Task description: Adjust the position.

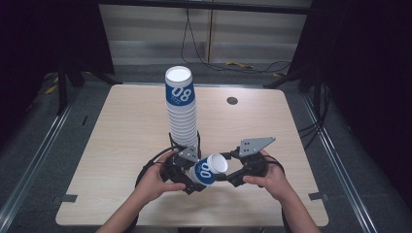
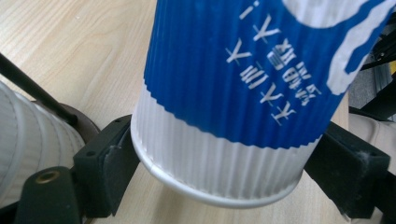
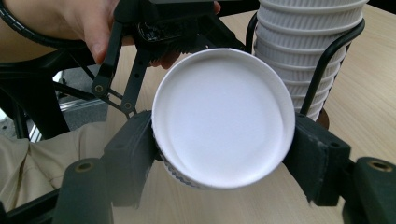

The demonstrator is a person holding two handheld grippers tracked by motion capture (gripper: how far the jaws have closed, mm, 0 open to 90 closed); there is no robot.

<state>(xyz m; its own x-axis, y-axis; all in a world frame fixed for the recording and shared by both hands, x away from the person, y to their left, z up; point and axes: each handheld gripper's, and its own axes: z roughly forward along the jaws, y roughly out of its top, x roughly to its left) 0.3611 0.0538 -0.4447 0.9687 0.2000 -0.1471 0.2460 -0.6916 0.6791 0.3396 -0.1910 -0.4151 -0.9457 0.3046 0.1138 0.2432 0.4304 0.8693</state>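
A blue-and-white ribbed paper cup [image 1: 206,170] lies on its side above the table's front, held from both ends. My left gripper [image 1: 190,183] is shut on its open-rim end; in the left gripper view the black pads [image 2: 109,161] press the white band near the cup's rim [image 2: 219,186]. My right gripper [image 1: 227,177] is shut on the base end, and in the right gripper view the cup's white bottom [image 3: 224,116] faces the camera between the pads [image 3: 133,154]. Just behind stands a tall stack of upturned cups [image 1: 182,109].
The stack sits in a black wire holder [image 3: 327,60] near the middle of the wooden table [image 1: 121,141]. A round cable hole [image 1: 232,100] lies at the back right. Black cables loop around both hands. The dark floor and metal rails flank the table.
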